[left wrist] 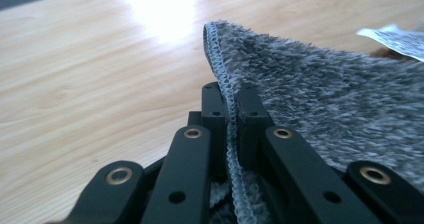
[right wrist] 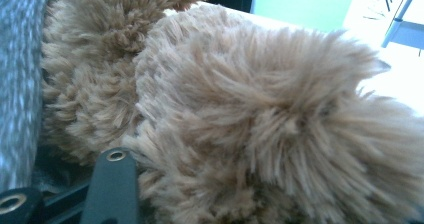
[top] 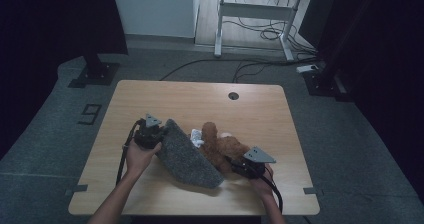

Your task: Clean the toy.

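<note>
At the bottom of the high view a person's two forearms come in over the near edge of the wooden counter (top: 150,194), each hand carrying a gripper. The step in hand looks like wrapping or covering the brown plush toy (top: 222,149) with the grey fleece cloth (top: 187,156), and doing it well calls for keeping the hem taut while drawing it across, so the fabric does not slip out or drag the toy along. The left tongs (left wrist: 227,109), left of centre in the high view, are clamped together on the cloth's stitched hem, which runs up between the two black jaws in the left gripper view. The right tongs (top: 239,168), lower right of centre, are pressed into the toy's fur; whether they are together or apart I cannot tell, since the pile hides the tips. The cloth lies draped between both tongs, its right side touching the toy, which sits just beyond the right tongs near the middle of the counter. A white tag (top: 196,135) shows behind the cloth, beside the toy.
</note>
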Available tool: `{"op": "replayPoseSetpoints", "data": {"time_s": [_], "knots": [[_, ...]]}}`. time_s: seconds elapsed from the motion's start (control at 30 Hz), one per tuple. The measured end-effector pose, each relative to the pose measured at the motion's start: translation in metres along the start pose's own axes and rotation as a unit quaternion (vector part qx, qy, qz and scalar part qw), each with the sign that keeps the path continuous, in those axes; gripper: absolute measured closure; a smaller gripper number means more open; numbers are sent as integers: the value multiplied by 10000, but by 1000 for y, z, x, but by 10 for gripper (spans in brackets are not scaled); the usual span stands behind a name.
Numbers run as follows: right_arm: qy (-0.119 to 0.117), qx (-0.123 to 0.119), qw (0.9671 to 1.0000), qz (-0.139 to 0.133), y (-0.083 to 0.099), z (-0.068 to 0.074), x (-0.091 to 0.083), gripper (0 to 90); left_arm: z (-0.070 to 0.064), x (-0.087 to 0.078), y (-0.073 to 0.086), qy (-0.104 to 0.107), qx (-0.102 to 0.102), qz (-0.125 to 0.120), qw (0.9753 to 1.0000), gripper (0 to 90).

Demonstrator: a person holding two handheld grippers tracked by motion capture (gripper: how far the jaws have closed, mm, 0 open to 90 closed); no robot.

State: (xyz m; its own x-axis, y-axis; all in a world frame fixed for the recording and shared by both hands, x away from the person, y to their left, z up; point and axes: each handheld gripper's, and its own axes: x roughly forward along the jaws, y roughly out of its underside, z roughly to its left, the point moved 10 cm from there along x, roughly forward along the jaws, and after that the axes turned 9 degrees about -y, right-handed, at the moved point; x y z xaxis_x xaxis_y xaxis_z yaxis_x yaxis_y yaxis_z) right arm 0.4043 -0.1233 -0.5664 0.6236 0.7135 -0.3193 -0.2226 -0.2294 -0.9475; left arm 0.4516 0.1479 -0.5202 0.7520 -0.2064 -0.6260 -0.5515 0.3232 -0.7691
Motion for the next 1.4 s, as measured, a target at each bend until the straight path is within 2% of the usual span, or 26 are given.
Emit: {"op": "replayPoseSetpoints", "data": {"time_s": [0.07, 0.13, 0.2, 0.3, 0.43, 0.57, 0.63, 0.73, 0.8, 0.87, 0.93, 1.0, 1.07, 1.13, 1.2, 1.27, 1.33, 1.4], "knots": [[-4, 17, 10000, -4, 0, 0, 0, 417, 6, -6, -2, 0, -87, -45, 10000, 849], [-3, 28, 10000, -8, 0, 0, 0, 417, 4, -16, -6, 162, -198, -204, 9995, 850], [1, 31, 10000, -11, 1, -1, 0, 417, -3, -25, -14, 301, -167, -413, 9986, 850], [15, 37, 10000, -13, 1, -1, 0, 416, -22, -37, -28, 601, -80, -687, 9958, 850], [20, 53, 10000, -24, 1, -2, 0, 416, -58, -45, -47, 991, 93, -990, 9901, 851], [14, 72, 10000, -29, 1, -2, 0, 416, -103, -48, -64, 1411, 304, -1197, 9823, 851], [4, 78, 10000, -16, 1, -2, 0, 415, -126, -46, -71, 1608, 393, -1222, 9786, 850], [1, 90, 10000, -21, 1, -2, 0, 415, -158, -39, -79, 1801, 556, -1223, 9744, 850], [0, 92, 10000, -23, 1, -2, 0, 414, -178, -32, -83, 1863, 674, -1188, 9730, 849], [1, 87, 10000, -24, 1, -3, 0, 414, -196, -18, -81, 1811, 880, -1064, 9737, 848], [10, 96, 9999, -29, 1, -2, 0, 414, -210, -1, -75, 1783, 1011, -838, 9752, 847], [8, 97, 9999, -28, 1, -2, 0, 414, -216, 16, -67, 1642, 1141, -581, 9781, 847], [10, 100, 9999, -15, 2, -3, 0, 412, -216, 26, -63, 1581, 1094, -546, 9798, 846], [-1, 130, 9999, -6, 3, -3, 0, 411, -212, 27, -63, 1536, 1042, -531, 9812, 846], [-4, 106, 9999, -9, 2, -3, 0, 411, -203, 28, -61, 1280, 1185, -506, 9834, 846], [-10, 109, 9999, -12, 2, -3, 0, 410, -191, 28, -58, 1136, 1189, -476, 9852, 847], [-13, 103, 9999, -20, 2, -3, 0, 409, -176, 25, -55, 1156, 948, -479, 9876, 848], [-14, 96, 10000, -22, 2, -2, 0, 408, -159, 19, -52, 1221, 726, -536, 9884, 848]]}}
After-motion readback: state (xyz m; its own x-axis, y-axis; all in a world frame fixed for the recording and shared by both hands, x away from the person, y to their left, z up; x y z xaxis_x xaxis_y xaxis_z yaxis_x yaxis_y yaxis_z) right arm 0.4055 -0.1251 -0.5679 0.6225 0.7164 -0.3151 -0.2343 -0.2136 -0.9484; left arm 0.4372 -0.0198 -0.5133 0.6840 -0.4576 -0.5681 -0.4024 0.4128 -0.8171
